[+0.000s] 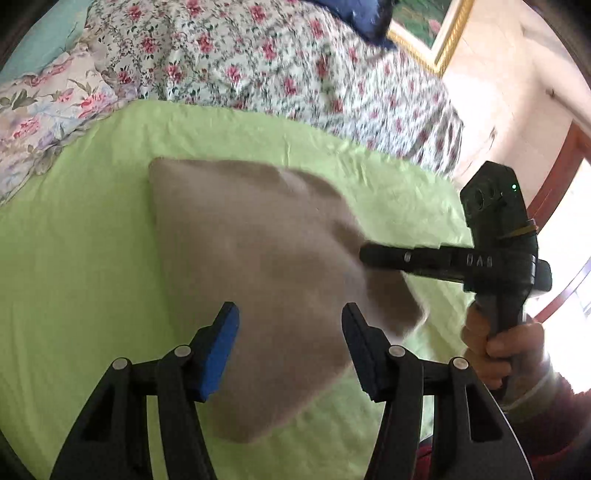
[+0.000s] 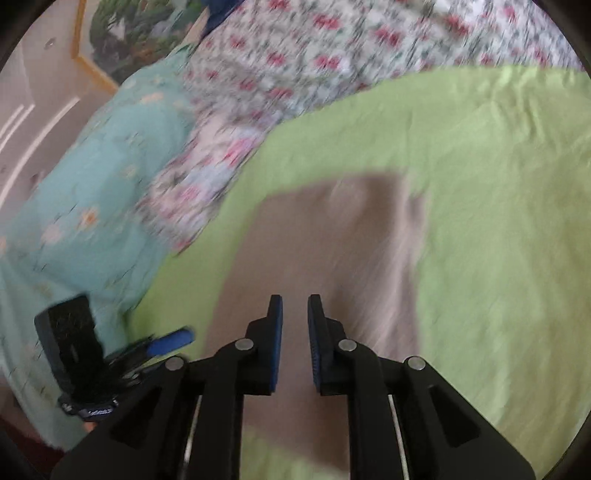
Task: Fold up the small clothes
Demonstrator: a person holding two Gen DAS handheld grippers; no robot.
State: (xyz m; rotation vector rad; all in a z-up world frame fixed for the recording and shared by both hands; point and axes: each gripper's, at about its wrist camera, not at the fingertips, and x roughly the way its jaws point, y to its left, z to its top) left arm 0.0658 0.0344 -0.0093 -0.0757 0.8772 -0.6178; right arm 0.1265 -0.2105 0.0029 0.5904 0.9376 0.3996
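Beige garment (image 1: 251, 266) on green sheet (image 1: 74, 240) looks light, limp, non-slip; my right gripper (image 1: 364, 255) pinches its right corner, left gripper (image 1: 290, 347) half-open, empty.

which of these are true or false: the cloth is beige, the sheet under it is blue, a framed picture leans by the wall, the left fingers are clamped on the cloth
1. The cloth is beige. True.
2. The sheet under it is blue. False: it is light green.
3. A framed picture stands by the wall. True.
4. The left gripper has its fingers clamped on the cloth. False: they stand apart, with nothing pressed between them.
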